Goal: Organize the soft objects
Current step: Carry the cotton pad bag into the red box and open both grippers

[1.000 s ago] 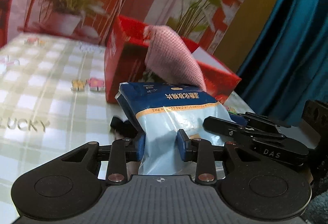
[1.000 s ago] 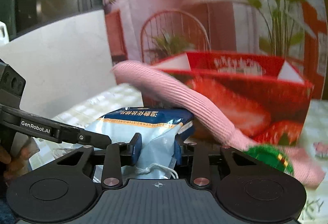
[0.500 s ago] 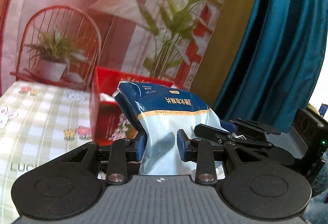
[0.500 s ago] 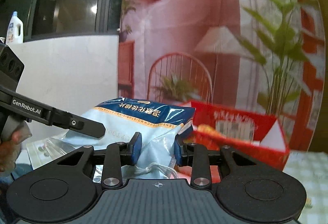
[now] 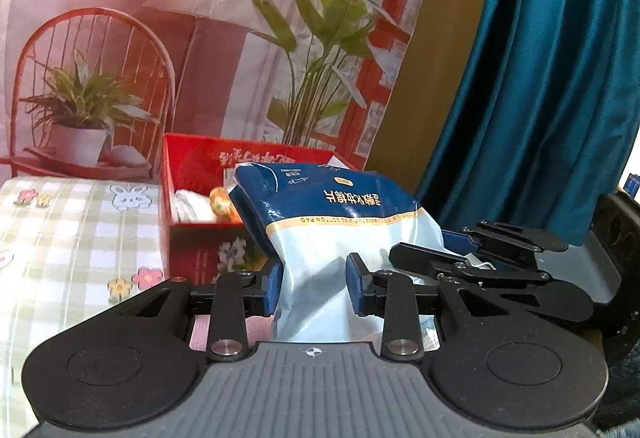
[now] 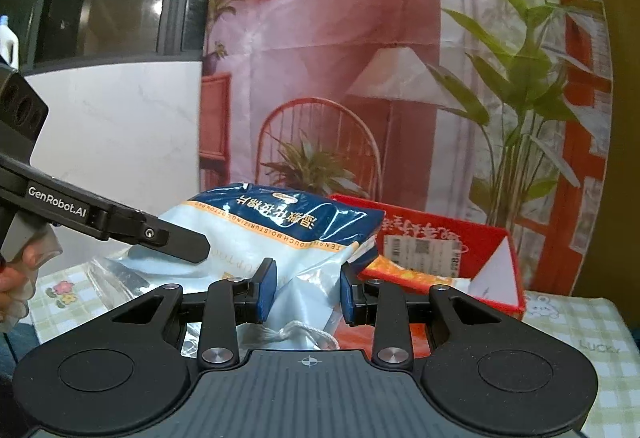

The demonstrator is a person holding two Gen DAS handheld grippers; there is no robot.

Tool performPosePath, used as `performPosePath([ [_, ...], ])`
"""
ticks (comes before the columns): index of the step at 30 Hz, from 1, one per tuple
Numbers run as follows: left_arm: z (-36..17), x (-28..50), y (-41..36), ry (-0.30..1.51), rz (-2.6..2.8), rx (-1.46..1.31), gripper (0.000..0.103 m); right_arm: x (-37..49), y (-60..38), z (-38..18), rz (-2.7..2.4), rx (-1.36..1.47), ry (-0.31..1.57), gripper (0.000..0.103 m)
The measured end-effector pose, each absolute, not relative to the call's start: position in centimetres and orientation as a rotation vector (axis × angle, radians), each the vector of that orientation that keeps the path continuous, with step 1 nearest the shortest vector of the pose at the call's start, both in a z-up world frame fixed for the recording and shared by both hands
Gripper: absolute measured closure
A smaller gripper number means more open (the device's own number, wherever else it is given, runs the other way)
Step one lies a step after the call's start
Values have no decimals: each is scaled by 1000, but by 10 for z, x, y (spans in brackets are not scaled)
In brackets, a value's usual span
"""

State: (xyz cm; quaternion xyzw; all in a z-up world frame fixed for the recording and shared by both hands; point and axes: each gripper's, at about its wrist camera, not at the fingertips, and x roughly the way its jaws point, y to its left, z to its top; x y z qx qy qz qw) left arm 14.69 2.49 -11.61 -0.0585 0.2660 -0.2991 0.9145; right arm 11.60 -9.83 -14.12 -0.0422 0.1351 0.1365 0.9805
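Left wrist view: both tongs grip 1 cotton-pad pack [image 5: 340, 238], lifted above the desk. Left gripper [image 5: 314, 290] and right gripper [image 6: 306, 290] are each clenched on its crinkly pale-blue film. You have the red carton [image 5: 192, 238] just beyond; pack's long axis points twd it. Contents soft, glossy wrap.

Soft, even indoor light fills both fisheye views, edges bowing and darkening at the corners, with dark night glass far left.
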Motion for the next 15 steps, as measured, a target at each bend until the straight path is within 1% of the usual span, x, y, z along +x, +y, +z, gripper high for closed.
performPosePath([
  [7,-110,215,14,566,-570,-177,69,175,-119,-122,280,-132,313,73],
  [10,-113,247,6,598,-540,-197,69,210,-127,-118,269,-161,349,73],
  [15,-119,284,-1,590,-508,-191,69,266,-138,-116,237,-159,408,73],
])
